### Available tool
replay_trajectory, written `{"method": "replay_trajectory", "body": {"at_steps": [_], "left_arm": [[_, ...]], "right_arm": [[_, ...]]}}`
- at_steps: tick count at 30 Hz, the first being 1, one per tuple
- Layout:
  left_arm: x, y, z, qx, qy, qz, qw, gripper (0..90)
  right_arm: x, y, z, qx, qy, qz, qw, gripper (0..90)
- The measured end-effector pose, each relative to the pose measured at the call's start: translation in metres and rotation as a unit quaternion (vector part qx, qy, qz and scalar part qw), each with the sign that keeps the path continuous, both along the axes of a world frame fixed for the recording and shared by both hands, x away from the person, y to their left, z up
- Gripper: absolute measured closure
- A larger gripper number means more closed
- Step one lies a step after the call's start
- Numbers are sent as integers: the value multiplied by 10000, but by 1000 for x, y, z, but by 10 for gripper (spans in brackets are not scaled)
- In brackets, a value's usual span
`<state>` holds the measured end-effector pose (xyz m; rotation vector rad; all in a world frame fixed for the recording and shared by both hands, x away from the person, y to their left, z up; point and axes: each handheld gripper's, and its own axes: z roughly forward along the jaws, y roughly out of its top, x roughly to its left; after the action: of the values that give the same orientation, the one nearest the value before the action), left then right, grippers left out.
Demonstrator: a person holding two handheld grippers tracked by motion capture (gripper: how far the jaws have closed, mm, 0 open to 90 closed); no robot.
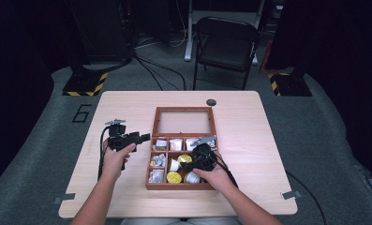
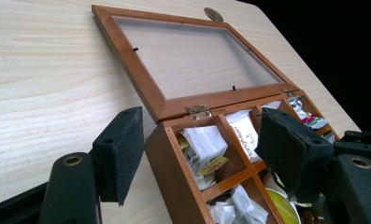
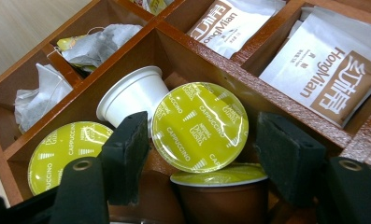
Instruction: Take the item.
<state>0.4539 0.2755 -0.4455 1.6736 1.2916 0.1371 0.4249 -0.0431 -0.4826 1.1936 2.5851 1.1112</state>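
Hovering over the wooden box (image 1: 148,180), the right gripper (image 3: 199,154) has its jaws spread either side of a tilted green-lidded capsule (image 3: 199,126), not pinching it; this capsule lies straight ahead between them in the middle compartment, foil lid facing the camera. Four capsules counted there. The left gripper (image 2: 202,154), jaws spread and empty, waits left of the box

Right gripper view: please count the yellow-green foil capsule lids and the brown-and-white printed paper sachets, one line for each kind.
Yellow-green foil capsule lids: 3
Brown-and-white paper sachets printed HongMian: 2
Total: 5
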Motion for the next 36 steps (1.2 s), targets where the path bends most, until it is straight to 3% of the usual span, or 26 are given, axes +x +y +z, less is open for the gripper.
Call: {"method": "replay_trajectory", "body": {"at_steps": [13,22,36], "left_arm": [[-6,6,0,-123,27,158,9998,317],[-6,6,0,-120,9,151,9998,317],[-4,6,-1,-124,20,163,9998,317]], "right_arm": [[6,9,-2,-115,181,140,9997,352],[8,13,-4,-270,183,173,9993,352],[9,13,-5,-293,201,246,9991,373]]}}
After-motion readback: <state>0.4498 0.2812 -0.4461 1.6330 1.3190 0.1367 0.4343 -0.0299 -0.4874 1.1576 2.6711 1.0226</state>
